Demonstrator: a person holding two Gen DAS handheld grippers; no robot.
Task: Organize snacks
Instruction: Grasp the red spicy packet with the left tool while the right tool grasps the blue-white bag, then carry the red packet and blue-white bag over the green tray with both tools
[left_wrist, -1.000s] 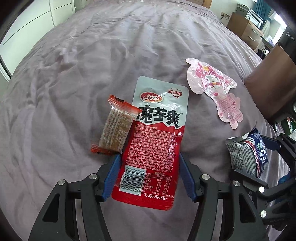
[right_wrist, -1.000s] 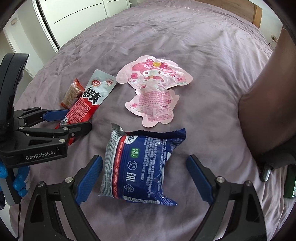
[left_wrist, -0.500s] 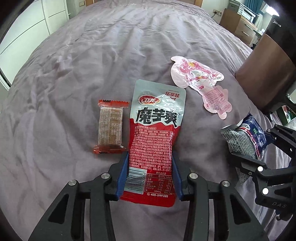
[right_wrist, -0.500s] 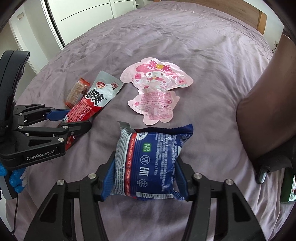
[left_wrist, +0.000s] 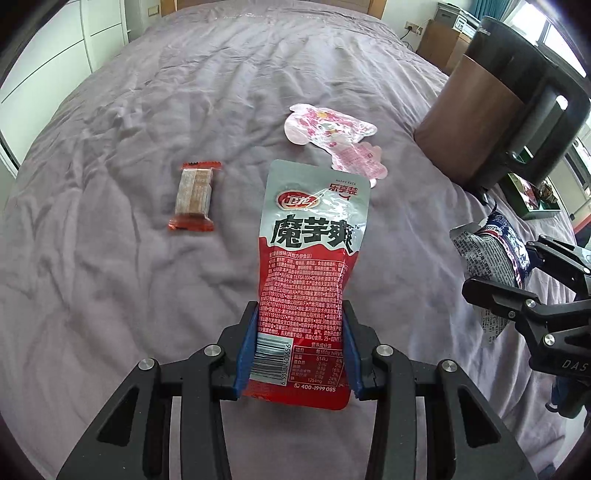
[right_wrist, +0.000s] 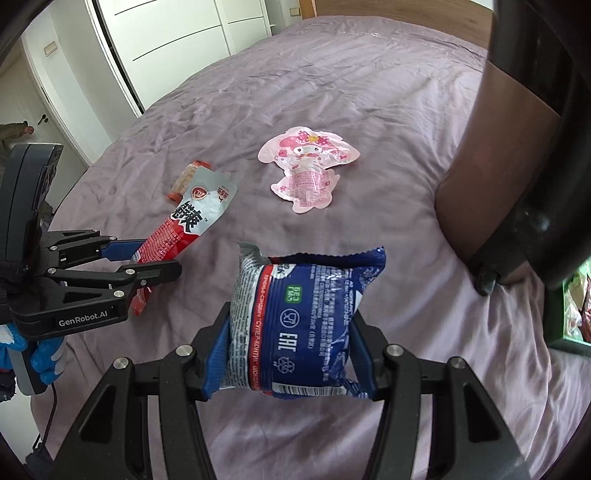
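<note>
Left gripper (left_wrist: 299, 347), open a second ago, now clamps the red konjac pouch (left_wrist: 310, 266), lifted right of the small brown bar (left_wrist: 194, 195). Right gripper (right_wrist: 290, 354) likewise clenches the blue packet (right_wrist: 303, 317), apparently clear of the bedspread (left_wrist: 110, 277); both seem ready for carrying.

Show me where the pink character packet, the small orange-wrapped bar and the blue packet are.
pink character packet (right_wrist: 308, 168): right wrist view, on the printed figure.
small orange-wrapped bar (left_wrist: 194, 194): left wrist view, on its clear middle.
blue packet (right_wrist: 303, 321): right wrist view, on its printed front.

left gripper (left_wrist: 299, 347): fingers clamped | right gripper (right_wrist: 290, 350): fingers clamped
</note>
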